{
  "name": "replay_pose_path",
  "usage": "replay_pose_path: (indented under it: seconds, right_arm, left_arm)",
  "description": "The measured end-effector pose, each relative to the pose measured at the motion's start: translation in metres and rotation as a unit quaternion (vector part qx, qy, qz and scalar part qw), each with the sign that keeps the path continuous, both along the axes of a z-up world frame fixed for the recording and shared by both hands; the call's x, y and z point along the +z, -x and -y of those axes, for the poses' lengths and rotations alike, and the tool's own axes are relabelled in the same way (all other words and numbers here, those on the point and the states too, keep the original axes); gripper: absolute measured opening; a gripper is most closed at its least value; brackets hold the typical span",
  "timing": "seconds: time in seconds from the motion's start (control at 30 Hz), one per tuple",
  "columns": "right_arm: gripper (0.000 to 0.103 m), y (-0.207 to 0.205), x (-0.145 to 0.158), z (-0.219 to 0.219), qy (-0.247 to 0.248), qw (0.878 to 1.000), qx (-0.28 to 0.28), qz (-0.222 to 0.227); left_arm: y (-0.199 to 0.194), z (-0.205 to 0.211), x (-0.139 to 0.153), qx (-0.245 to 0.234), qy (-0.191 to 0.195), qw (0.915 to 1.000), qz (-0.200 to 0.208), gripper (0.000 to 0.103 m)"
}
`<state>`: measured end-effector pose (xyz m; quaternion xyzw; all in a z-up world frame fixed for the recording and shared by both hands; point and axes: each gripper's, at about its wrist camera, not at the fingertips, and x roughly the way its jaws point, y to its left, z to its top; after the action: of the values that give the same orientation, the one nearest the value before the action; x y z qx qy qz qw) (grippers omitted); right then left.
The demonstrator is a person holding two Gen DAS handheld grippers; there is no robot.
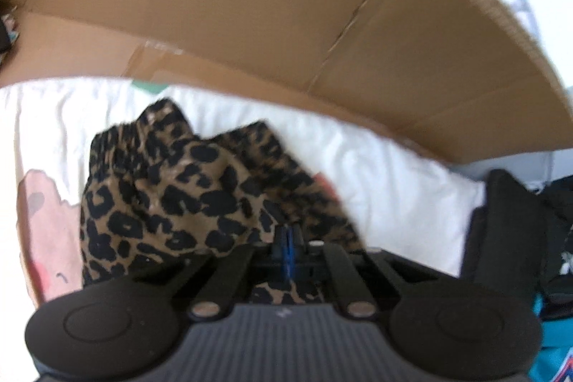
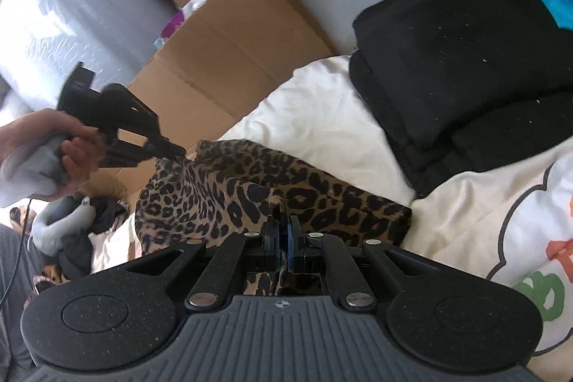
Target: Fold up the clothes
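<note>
A crumpled brown-and-black leopard-print fabric garment [image 2: 250,188] lies on white bedding [image 2: 315,131], in front of a flattened brown cardboard box [image 1: 250,6] and beside a stack of folded black clothes [image 2: 465,77]. The left tool [image 1: 288,240] has its blue-padded jaws pressed together on a pinch of the leopard cloth, which bunches up ahead of it; in the right wrist view the same tool [image 2: 175,151] is seen gripped by a hand [image 2: 68,149] in a grey sleeve, its tip meeting the garment's far edge. The right tool [image 2: 284,231] is likewise clamped tight on a fold of the leopard fabric at its near edge, cloth running back between the jaws. A cream printed textile [image 2: 501,238] lies to the right on the bed, and a pink printed cloth [image 1: 46,231] sits left of the garment.
</note>
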<state>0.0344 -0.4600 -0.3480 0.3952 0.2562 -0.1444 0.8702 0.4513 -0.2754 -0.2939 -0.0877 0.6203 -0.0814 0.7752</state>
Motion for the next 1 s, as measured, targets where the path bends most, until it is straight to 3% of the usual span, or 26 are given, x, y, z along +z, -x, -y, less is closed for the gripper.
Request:
replay_pose_path:
  seconds: [0.33, 1.0]
  right_arm:
    - [0.002, 0.008, -0.019, 0.025, -0.019, 0.999, -0.027, -0.026]
    - [0.002, 0.01, -0.043, 0.042, -0.044, 0.996, -0.034, -0.068]
  left_arm:
    - [-0.008, 0.041, -0.023, -0.011, 0.015, 0.9998, -0.007, 0.001]
    - [-0.015, 0.062, -0.066, -0.019, 0.036, 0.9991, -0.013, 0.0]
